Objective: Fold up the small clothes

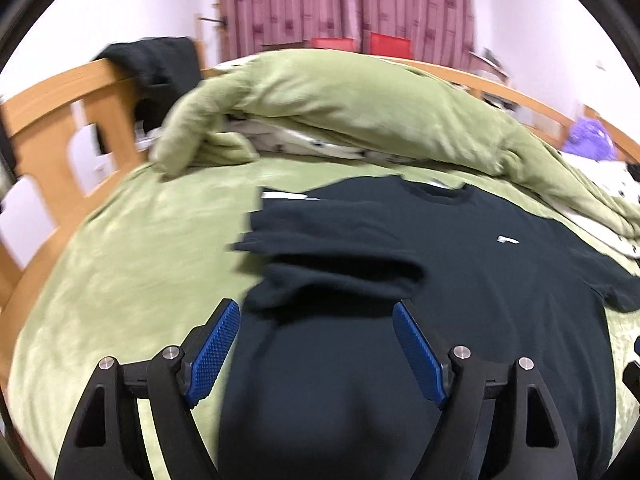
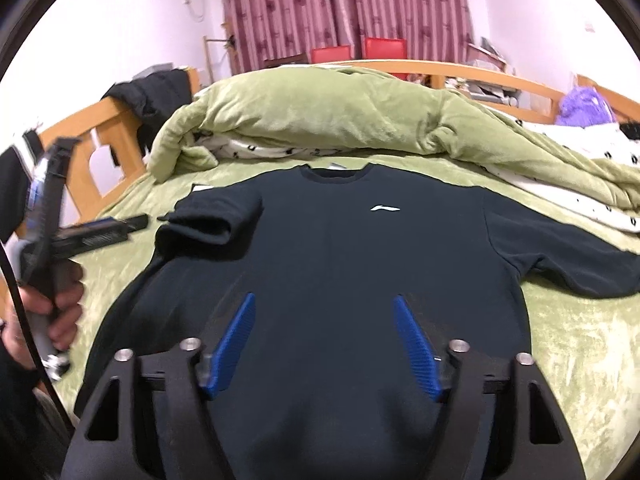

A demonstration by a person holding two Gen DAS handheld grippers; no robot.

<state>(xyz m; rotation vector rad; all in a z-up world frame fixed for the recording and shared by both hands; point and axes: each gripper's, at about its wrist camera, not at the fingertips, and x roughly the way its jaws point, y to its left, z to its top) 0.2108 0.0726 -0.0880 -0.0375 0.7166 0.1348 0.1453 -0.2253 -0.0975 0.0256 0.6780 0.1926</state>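
Both tongs are standing open with nothing between the pads. Left tongs (image 1: 316, 344) are gaping wide over the shirt's left side, no cloth pinched; right tongs (image 2: 324, 340) are hovering a bit narrower above the lower middle of the shirt, pads clear of fabric. In the right wrist view the left tongs are also showing at the bed's left edge, held in a hand (image 2: 48, 308).

Dark sweatshirt (image 2: 340, 264) is lying flat, front up, on the green bedspread (image 2: 568, 344), collar pointing toward the heaped green duvet (image 2: 320, 112) at the far side, hem toward the near edge. Left sleeve (image 2: 208, 220) is lying already folded inward onto the chest; right sleeve (image 2: 580, 268) is still stretching out toward the bed's right edge. Small white logo (image 2: 385, 208) is sitting on the chest.

Handling, as a guess: soft, light, limp knit, draping rather than holding shape, likely dragging a little on the plush bedspread rather than sliding. Not fragile. Best hold looking like the right cuff or the right shoulder seam, pinching one layer at the edge; grabbing mid-panel is risking bunching both layers. Hem corners are looking right for the later lengthwise fold.
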